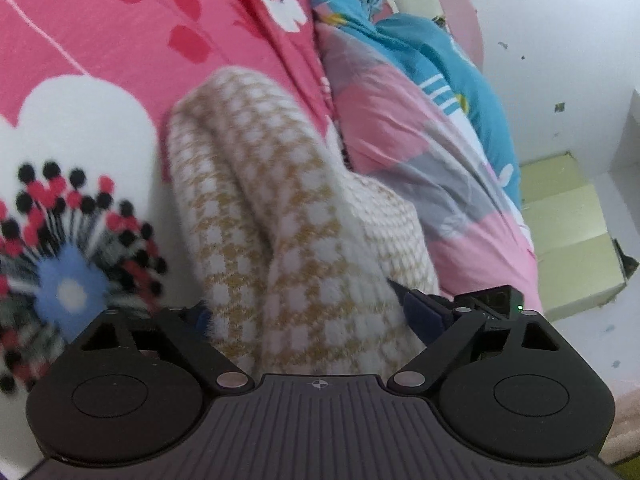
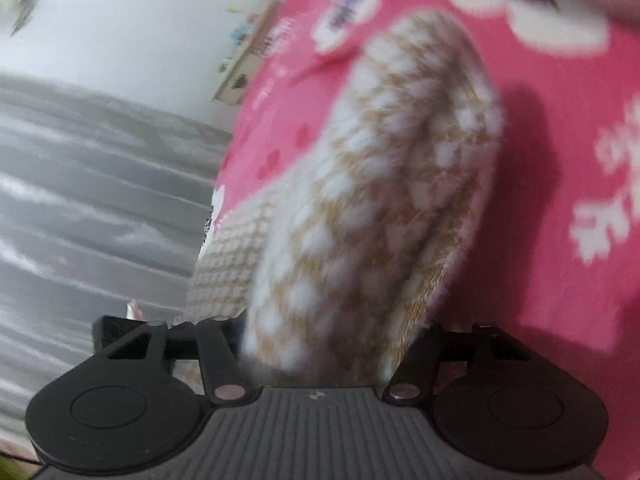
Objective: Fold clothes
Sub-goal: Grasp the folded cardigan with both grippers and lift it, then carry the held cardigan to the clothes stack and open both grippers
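Holding the knitted garment [image 1: 280,216] between them, both grippers had thick bunches of the cream-and-tan houndstooth fabric passing between their fingers. The left gripper [image 1: 308,312] stood with its blue-tipped fingers wide apart around a bulky fold; whether they actually pinched the cloth could not be told. The right gripper [image 2: 340,332] was likewise filled with fabric, its fingertips hidden behind the knit, so its grip could not be confirmed either.

The garment hung or draped in a long ridge above the pink floral blanket [image 1: 120,40], with a waffle-textured portion beside it. A rolled pink-and-blue quilt [image 1: 420,128] lay just beside the garment on the left wrist view.

Risks judged from this position:
- Slippage: the knit appeared thick and fuzzy, and a bunched hold on several layers could release one layer unevenly.
- Skewed fold: strong blur in the right wrist view suggested fast motion, which could drag the edges out of line.
- Snagging: the loose knit could catch on the finger linkage.
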The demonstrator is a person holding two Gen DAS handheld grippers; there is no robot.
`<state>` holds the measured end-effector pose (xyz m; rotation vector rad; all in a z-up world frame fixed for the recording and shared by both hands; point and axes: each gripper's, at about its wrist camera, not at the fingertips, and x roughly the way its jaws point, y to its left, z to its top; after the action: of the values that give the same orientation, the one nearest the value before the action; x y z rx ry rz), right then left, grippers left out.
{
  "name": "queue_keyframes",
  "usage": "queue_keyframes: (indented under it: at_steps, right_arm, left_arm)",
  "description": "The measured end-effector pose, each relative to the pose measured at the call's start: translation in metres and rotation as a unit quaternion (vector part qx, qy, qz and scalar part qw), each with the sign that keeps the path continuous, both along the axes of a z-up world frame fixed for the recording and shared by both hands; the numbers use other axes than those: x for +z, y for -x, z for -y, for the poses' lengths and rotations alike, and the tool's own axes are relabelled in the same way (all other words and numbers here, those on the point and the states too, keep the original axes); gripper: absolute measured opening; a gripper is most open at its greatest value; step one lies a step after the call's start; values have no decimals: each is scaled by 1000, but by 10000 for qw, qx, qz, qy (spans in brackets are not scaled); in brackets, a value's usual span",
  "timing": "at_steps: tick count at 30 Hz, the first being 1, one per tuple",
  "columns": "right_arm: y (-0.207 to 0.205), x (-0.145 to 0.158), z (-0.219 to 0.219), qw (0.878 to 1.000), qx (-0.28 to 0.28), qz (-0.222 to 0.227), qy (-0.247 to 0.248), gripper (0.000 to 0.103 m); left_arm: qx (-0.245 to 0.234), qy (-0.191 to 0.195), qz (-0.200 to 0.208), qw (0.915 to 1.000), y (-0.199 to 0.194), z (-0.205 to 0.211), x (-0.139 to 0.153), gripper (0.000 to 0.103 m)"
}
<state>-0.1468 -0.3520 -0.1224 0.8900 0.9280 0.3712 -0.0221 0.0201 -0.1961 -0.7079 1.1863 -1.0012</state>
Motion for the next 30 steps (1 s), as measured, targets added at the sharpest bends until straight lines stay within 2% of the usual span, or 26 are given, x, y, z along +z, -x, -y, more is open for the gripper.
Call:
queue_keyframes:
  at_steps: [6, 9, 12, 15, 17, 19, 23, 25, 27, 29, 30]
  right_arm:
    - [19, 48, -16, 9979, 217, 553, 241, 60]
    - [5, 80, -53, 9925, 687, 995, 156, 60]
    - [-14, 113, -95, 9819, 1209, 1458, 40, 60]
    - [-33, 147, -137, 9662, 1724, 1913, -76, 60]
    - [-46, 169, -165, 9530, 2064, 2212, -153, 60]
    - [-63, 190, -199, 9360, 2459, 2497, -320, 60]
    - [-115, 220, -306, 8844, 3541, 2876, -989, 60]
    - [-141, 224, -364, 8625, 4009, 2839, -1217, 60]
    - [-169, 218, -422, 8447, 4453, 2625, -1388, 60]
    - [-188, 192, -475, 8284, 4925, 2358, -1253, 61]
    - [-197, 177, -502, 8196, 5159, 2215, -1146, 65]
  left_arm:
    - [410, 185, 356, 9984, 37, -18, 36, 89]
    - [734, 275, 530, 9955, 58, -36, 60, 88]
    - [1171, 306, 825, 9892, 79, -63, 94, 88]
    - [1863, 300, 1230, 9743, 101, -109, 140, 88]
    - [2375, 188, 1560, 9586, 116, -141, 171, 88]
    - [2901, -20, 1929, 9373, 133, -174, 203, 88]
    - [3914, -568, 2468, 8847, 165, -237, 245, 88]
    - [4365, -810, 2467, 8614, 174, -264, 250, 88]
    - [4794, -1011, 2287, 8412, 179, -290, 242, 88]
    - [5208, -1120, 1881, 8251, 181, -313, 218, 89]
    - [5321, -1312, 1709, 8188, 180, -321, 200, 89]
